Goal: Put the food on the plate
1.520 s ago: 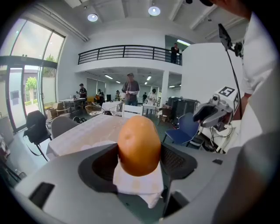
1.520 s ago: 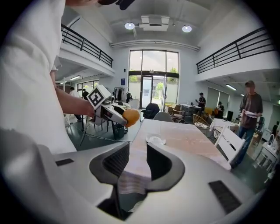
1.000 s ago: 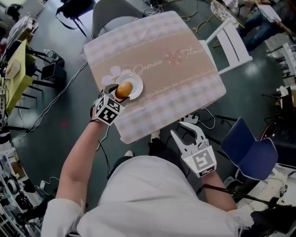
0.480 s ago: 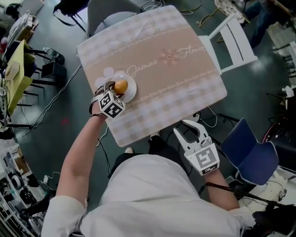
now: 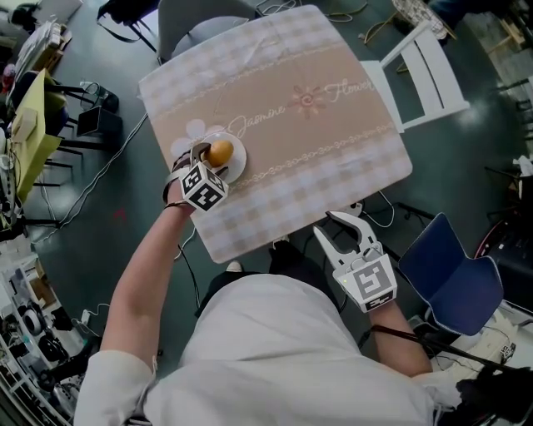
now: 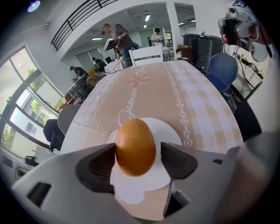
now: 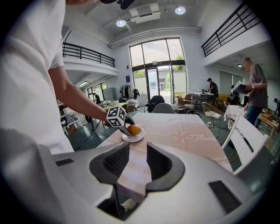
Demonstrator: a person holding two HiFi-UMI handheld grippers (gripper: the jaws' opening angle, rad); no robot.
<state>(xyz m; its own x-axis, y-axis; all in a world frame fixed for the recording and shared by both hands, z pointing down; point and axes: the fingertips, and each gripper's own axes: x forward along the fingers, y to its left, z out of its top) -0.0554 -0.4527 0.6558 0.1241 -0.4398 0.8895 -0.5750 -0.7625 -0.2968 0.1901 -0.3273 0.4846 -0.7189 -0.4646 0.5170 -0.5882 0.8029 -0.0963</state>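
An orange-brown, egg-shaped piece of food (image 5: pixel 220 153) rests on a small white plate (image 5: pixel 239 160) at the near left of the cloth-covered table (image 5: pixel 316 125). My left gripper (image 5: pixel 214 160) reaches over the plate with its jaws on either side of the food (image 6: pixel 135 147). The left pad touches the food, and a thin strip of plate (image 6: pixel 168 133) shows between it and the right pad. My right gripper (image 5: pixel 341 229) hangs off the table's near edge, open and empty. Its own view shows the food (image 7: pixel 134 129), the plate (image 7: pixel 139 137) and the left gripper (image 7: pixel 130 127) far ahead.
A white folding chair (image 5: pixel 416 75) stands at the table's right side, and a blue chair (image 5: pixel 450 274) at my right. A grey chair (image 5: pixel 200 25) sits at the far side. Cables lie on the floor. People (image 7: pixel 253 94) stand in the background.
The left gripper and the food have stayed at the plate, shifting a little left with the head view. The right gripper has hardly moved.
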